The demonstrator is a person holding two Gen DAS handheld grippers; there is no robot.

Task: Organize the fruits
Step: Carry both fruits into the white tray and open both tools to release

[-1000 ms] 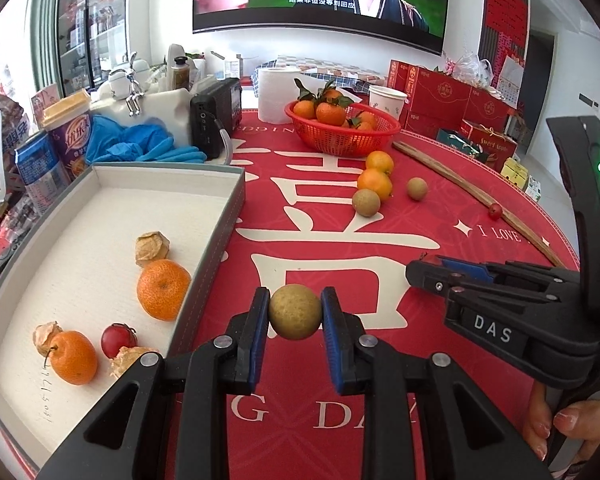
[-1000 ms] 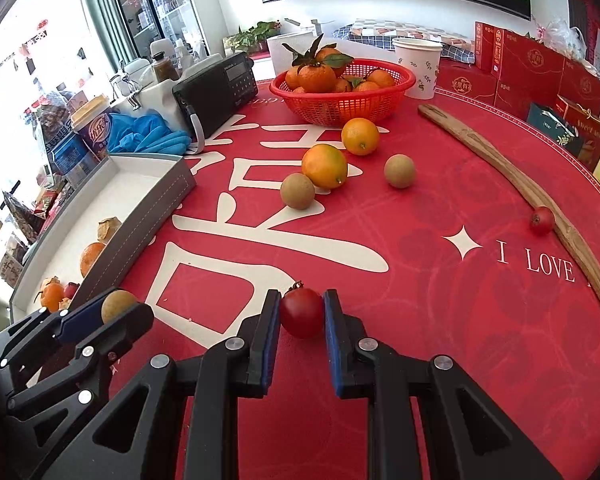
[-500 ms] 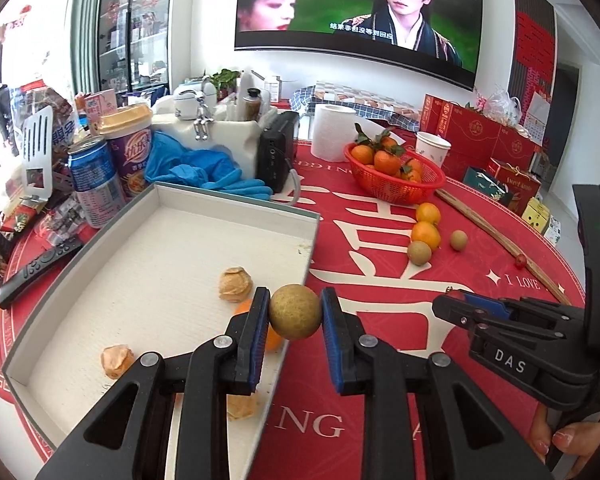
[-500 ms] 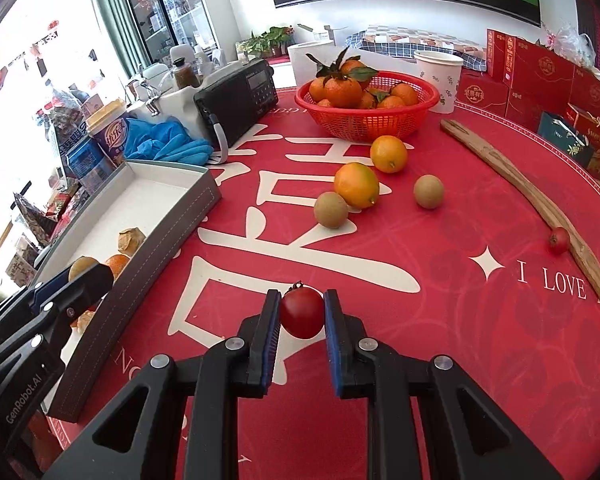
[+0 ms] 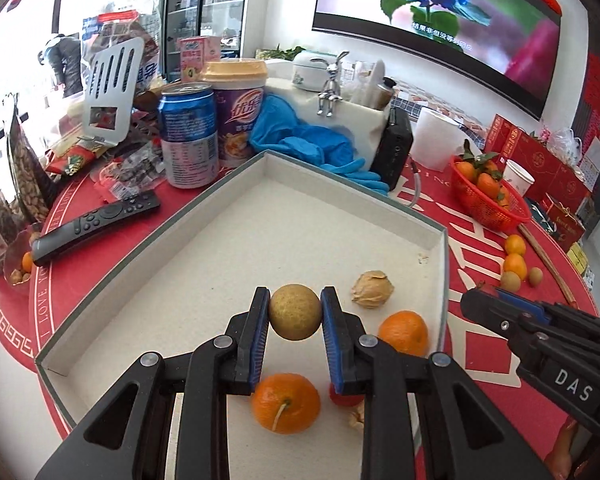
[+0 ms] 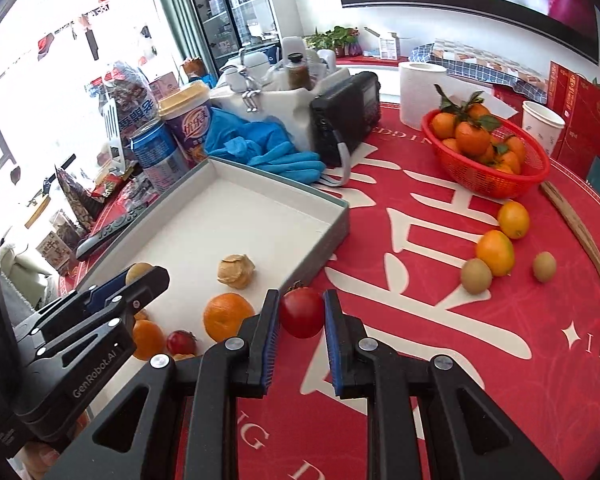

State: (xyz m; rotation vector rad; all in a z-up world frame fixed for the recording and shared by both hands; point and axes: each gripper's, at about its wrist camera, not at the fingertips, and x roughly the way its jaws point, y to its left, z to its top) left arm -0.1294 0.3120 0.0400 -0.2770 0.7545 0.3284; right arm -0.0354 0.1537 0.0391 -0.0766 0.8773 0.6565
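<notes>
My left gripper (image 5: 295, 314) is shut on a tan round fruit (image 5: 295, 312) and holds it above the white tray (image 5: 236, 240). The tray holds two oranges (image 5: 404, 332), a husked physalis (image 5: 372, 289) and a small red fruit (image 5: 344, 398). My right gripper (image 6: 301, 314) is shut on a red cherry tomato (image 6: 301, 312), held over the tray's right wall (image 6: 332, 236). The left gripper also shows in the right wrist view (image 6: 140, 280).
A red basket of oranges (image 6: 484, 152) stands at the back right. Loose oranges (image 6: 496, 252) and tan fruits (image 6: 476, 276) lie on the red cloth, beside a wooden stick (image 6: 580, 232). A radio (image 6: 348, 116), blue gloves (image 6: 260, 144), cans (image 5: 186, 136) and a remote (image 5: 96, 228) crowd the tray's far side.
My left gripper has carried the tan fruit left, from over the red cloth to above the tray. My right gripper has moved left with the tomato toward the tray's right wall.
</notes>
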